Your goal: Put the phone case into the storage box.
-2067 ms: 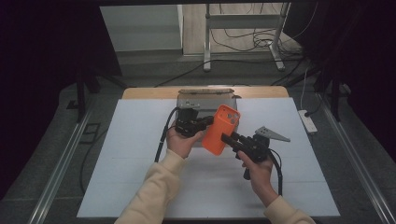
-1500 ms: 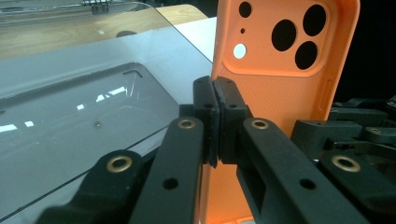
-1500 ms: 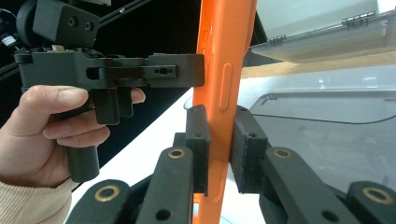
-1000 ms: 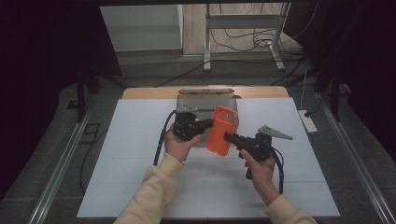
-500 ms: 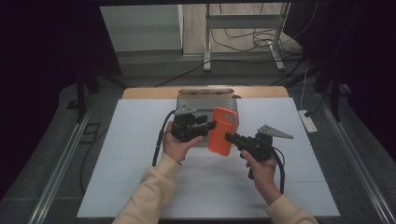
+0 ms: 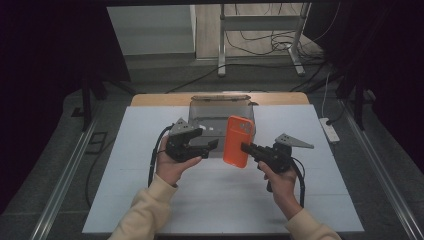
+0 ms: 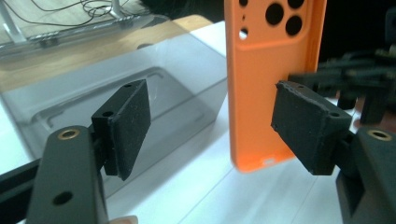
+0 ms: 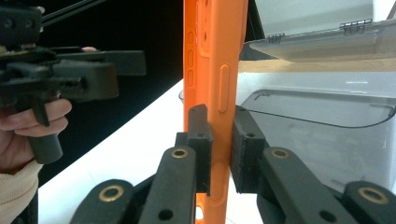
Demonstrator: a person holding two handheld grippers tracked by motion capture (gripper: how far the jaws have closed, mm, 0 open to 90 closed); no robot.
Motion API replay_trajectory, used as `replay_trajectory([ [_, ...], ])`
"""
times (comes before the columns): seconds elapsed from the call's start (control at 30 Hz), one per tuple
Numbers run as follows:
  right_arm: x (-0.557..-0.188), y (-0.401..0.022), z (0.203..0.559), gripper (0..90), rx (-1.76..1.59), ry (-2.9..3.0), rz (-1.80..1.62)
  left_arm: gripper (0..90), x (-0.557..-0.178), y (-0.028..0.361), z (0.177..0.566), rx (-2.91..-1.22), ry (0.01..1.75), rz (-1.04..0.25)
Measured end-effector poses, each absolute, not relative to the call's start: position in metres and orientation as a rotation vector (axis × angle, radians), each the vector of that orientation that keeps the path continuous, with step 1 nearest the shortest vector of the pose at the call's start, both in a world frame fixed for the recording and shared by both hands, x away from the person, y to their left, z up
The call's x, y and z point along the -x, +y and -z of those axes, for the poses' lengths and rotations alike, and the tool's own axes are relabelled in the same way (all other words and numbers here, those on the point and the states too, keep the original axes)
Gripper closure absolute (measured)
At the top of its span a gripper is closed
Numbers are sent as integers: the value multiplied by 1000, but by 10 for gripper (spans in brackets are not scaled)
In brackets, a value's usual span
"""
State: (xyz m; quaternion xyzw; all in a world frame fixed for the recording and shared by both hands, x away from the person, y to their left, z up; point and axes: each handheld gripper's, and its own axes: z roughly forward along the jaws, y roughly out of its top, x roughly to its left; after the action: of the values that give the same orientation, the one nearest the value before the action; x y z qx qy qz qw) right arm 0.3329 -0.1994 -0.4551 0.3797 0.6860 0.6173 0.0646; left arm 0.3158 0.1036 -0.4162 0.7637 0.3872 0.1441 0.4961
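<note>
High view: right gripper point(image 6: 246, 147) fingers pinch orange phone case point(image 6: 237, 141); left gripper point(image 6: 212, 144) fingers just spread, off case.

The orange phone case point(image 7: 271, 88) runs off the top edge in both gripper views — its upper end unseen.
</note>
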Motion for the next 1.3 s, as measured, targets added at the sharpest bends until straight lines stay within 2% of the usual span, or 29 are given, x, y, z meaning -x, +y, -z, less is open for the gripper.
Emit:
replay_trajectory([
  [0.47, -332, -200, 453, 798, -1113, 2101, -1846, 298, -280, 146, 448, -1857, 996, -459],
  [0.87, -331, -199, 454, 798, -1106, 2108, -1837, 294, -262, 180, 480, -1855, 1088, -441],
  [1.3, -331, -204, 452, 798, -1108, 2114, -1823, 252, -259, 191, 492, -1874, 1123, -401],
])
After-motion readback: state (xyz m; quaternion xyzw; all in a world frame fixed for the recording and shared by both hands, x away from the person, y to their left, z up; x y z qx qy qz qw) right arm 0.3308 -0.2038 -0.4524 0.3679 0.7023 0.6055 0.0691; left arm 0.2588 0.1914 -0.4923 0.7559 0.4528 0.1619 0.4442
